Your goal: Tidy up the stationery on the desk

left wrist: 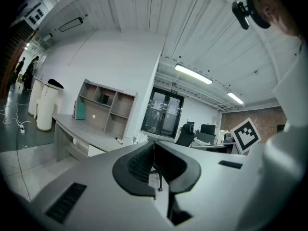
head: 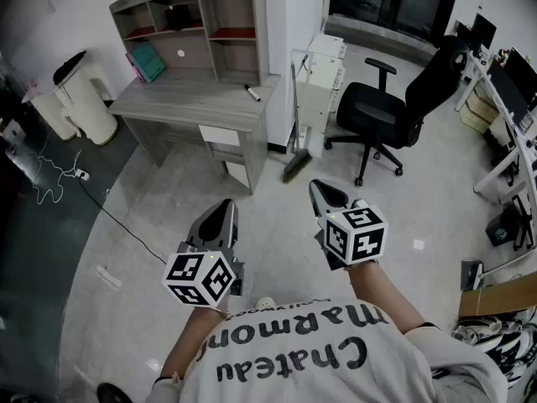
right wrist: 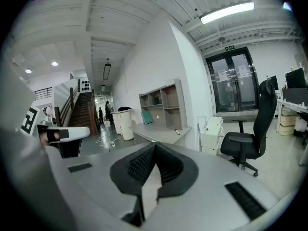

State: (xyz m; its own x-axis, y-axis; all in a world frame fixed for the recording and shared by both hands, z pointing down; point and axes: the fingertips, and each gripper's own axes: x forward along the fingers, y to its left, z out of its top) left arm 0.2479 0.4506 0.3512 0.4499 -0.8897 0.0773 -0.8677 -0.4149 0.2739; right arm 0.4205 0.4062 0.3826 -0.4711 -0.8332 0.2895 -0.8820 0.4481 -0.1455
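Some way ahead stands a grey desk point(head: 193, 99) with a shelf unit on top. On it lie a marker pen point(head: 252, 92) near the right end and a teal book point(head: 147, 60) leaning at the back. My left gripper point(head: 225, 208) and right gripper point(head: 322, 190) are held over the floor, well short of the desk, both shut with nothing between the jaws. The left gripper view shows its closed jaws with the desk point(left wrist: 82, 131) and pen point(left wrist: 118, 140) beyond. The right gripper view shows the desk point(right wrist: 161, 133) and pen point(right wrist: 177, 132) beyond its closed jaws.
A black office chair point(head: 386, 116) stands to the right, and a white drawer cart point(head: 323, 78) with a broom point(head: 295, 162) sits beside the desk. A white bin point(head: 80, 99) is left of the desk. A cable point(head: 109, 217) trails across the floor.
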